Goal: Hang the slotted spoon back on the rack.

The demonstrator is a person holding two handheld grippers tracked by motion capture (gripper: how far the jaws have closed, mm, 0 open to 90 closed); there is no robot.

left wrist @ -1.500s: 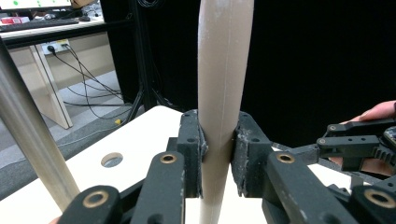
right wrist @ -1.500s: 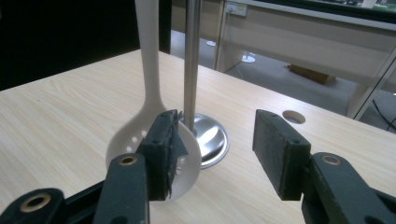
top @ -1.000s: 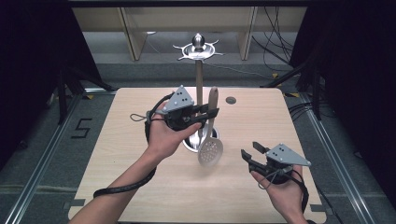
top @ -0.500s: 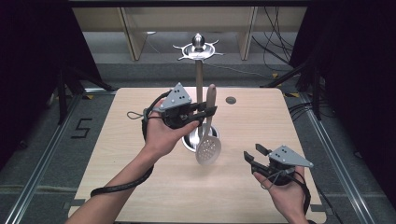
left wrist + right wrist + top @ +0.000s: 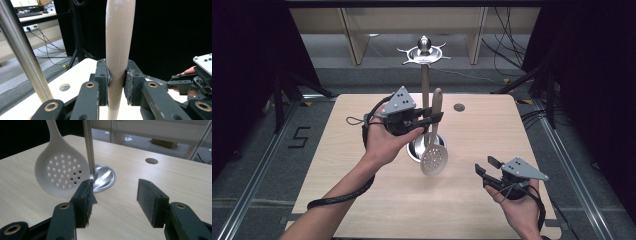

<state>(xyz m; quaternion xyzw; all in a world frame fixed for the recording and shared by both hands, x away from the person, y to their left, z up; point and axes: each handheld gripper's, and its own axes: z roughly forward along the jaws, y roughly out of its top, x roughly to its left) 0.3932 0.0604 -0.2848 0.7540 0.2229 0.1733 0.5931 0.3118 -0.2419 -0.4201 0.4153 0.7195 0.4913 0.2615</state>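
On the pale wooden table (image 5: 362, 200) stands the steel utensil stand (image 5: 425, 90), its round base (image 5: 103, 178) near the table's middle and its hook crown high above. My left gripper (image 5: 424, 119) is clenched on the tan handle of the slotted spoon (image 5: 434, 159); in the left gripper view both pads (image 5: 102, 75) press the handle from either side. The spoon hangs upright, perforated head down, clear of the tabletop and just beside the stand's pole. Against the frame half a second ago, the spoon sits much as it did, lifted off the table, with the left hand barely shifted. My right gripper (image 5: 486, 169) rests low toward the table's near right corner, jaws released and apart, holding nothing, well apart from the spoon and little moved.
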